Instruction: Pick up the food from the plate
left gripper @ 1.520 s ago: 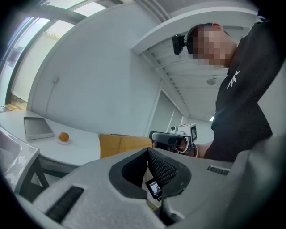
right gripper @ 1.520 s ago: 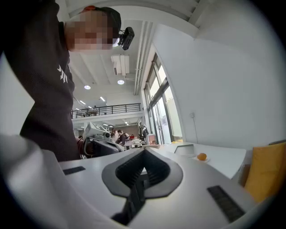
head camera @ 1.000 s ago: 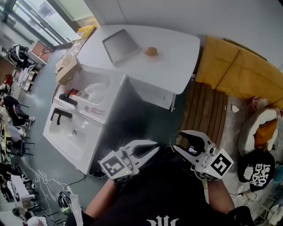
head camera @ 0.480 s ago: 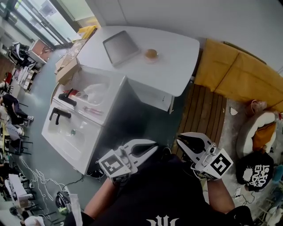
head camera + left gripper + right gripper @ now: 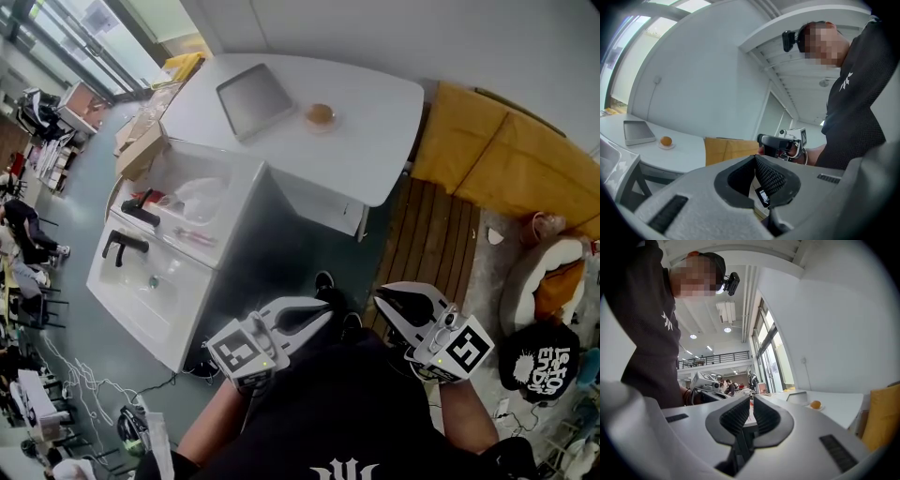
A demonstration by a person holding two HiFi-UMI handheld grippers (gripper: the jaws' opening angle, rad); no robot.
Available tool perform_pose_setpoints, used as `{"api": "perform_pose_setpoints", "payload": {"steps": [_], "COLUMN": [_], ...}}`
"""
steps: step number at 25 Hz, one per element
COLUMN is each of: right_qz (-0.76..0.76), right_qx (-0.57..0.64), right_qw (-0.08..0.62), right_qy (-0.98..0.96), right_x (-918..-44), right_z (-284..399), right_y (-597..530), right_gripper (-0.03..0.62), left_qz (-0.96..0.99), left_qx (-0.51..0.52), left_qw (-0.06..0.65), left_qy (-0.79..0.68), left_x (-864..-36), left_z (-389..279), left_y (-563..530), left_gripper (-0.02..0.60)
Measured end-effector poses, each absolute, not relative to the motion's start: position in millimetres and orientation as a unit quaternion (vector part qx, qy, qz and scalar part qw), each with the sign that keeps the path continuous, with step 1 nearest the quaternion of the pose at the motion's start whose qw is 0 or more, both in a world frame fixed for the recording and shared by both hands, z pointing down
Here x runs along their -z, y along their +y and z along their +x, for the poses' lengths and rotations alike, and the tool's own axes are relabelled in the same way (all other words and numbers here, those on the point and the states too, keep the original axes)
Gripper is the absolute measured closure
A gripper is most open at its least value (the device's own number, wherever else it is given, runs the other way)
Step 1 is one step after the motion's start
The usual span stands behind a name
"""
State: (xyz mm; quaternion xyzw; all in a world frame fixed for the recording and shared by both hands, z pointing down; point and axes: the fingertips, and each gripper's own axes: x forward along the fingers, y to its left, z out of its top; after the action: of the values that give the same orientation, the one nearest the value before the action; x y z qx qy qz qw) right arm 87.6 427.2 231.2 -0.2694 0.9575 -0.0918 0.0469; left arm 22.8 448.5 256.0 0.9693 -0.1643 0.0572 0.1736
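Nothing here spells out cleanly. White graffiti-style lettering sprawls across the black round thing (image 5: pixel 542 364) on the floor, too twisted to read, and the person's dark shirt (image 5: pixel 347 427) shows only a white emblem.

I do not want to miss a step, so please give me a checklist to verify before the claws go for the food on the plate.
1. Food on the plate, in view on the table: ok.
2. Right claw open for a grasp: not ok; its jaws have just been closing and are now together, with nothing between them.
3. Left claw open: not ok; tips together, empty.
4. Claws near the plate: not ok; both are close to the person's body, far from the table.
5. Tray apart from the plate: ok.
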Motion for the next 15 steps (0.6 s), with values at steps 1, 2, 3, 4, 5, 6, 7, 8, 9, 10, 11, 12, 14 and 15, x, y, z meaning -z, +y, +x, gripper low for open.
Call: {"api": "perform_pose_setpoints", "payload": {"steps": [1, 2, 3, 4, 5, 6, 7, 8, 9, 10, 11, 12, 14, 15], "right_qz": [-0.273, -0.277, -0.280, -0.281, -0.283, -0.284, -0.286, -0.288, -0.289, -0.290, -0.289, -0.289, -0.293, -0.294], "right_qx": [0.093, 0.095, 0.096, 0.097, 0.097, 0.098, 0.100, 0.102, 0.104, 0.104, 0.105, 0.105, 0.107, 0.110], "right_qw": [0.046, 0.042, 0.039, 0.035, 0.034, 0.034, 0.035, 0.035, 0.033, 0.030, 0.029, 0.028, 0.021, 0.018], "right_qy": [0.956, 0.955, 0.954, 0.954, 0.954, 0.953, 0.952, 0.951, 0.951, 0.951, 0.951, 0.951, 0.950, 0.949], "right_x": [-232, -233, -235, -236, -236, -237, -237, -237, -238, -240, -241, -243, -249, -251], "right_z": [88, 88, 88, 88, 88, 88, 89, 89, 89, 89, 88, 87, 86, 85], "right_y": [423, 419, 414, 410, 405, 400, 395, 389, 384, 379, 373, 367, 353, 346], "right_gripper": [0.574, 0.574, 0.574, 0.574, 0.574, 0.574, 0.574, 0.574, 0.574, 0.575, 0.575, 0.574, 0.574, 0.574], "left_qz": [0.969, 0.968, 0.968, 0.969, 0.970, 0.970, 0.969, 0.967, 0.966, 0.966, 0.967, 0.967, 0.967, 0.967], "left_qx": [-0.057, -0.057, -0.055, -0.050, -0.048, -0.051, -0.060, -0.070, -0.076, -0.074, -0.068, -0.064, -0.059, -0.054], "left_qw": [0.177, 0.180, 0.181, 0.180, 0.179, 0.179, 0.182, 0.185, 0.187, 0.186, 0.185, 0.185, 0.190, 0.190], "left_qy": [-0.164, -0.164, -0.163, -0.160, -0.156, -0.155, -0.156, -0.160, -0.162, -0.162, -0.161, -0.161, -0.160, -0.158], "left_x": [-257, -258, -258, -258, -258, -259, -262, -265, -266, -266, -266, -266, -267, -267], "left_z": [23, 23, 24, 24, 25, 25, 25, 24, 24, 24, 24, 24, 23, 22], "left_y": [445, 441, 436, 432, 427, 422, 416, 410, 404, 397, 390, 383, 368, 360], "left_gripper": [0.574, 0.574, 0.575, 0.575, 0.574, 0.575, 0.574, 0.574, 0.575, 0.575, 0.574, 0.574, 0.575, 0.574]}}
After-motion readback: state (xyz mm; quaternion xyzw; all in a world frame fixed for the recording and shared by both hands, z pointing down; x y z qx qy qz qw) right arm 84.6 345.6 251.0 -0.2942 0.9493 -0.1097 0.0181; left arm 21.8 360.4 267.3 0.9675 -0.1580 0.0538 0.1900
